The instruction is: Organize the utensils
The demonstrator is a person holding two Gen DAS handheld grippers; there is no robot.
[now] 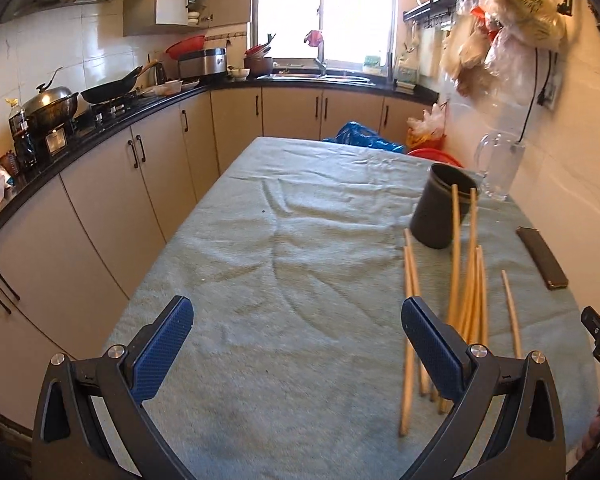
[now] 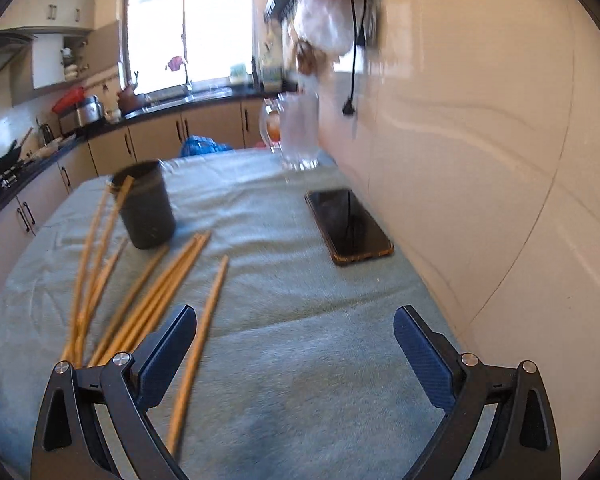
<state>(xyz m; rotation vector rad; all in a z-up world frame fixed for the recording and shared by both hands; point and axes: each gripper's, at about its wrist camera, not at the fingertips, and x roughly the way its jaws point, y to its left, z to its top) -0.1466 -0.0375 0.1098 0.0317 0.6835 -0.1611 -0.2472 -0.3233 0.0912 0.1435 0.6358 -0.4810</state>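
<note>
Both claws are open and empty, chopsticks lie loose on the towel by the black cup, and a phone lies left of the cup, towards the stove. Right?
Not quite: the phone lies right of the black cup, by the tiled wall, as the right wrist view shows. Otherwise correct: both claws, left and right, are open and empty, and chopsticks lie loose on the towel.

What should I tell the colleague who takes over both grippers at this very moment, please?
Left gripper: open, holding nothing, above the green cloth.
Right gripper: open, holding nothing, above the same cloth.
Dark cup: upright on the cloth, with two chopsticks leaning at its rim; whether their tips sit inside is unclear.
Remaining chopsticks: lying loose on the cloth in front of the cup, one stray chopstick beside the right gripper's left finger.
Phone and glass pitcher stand near the wall, not part of the job.
Left to do: gather the loose chopsticks into the cup.
</note>
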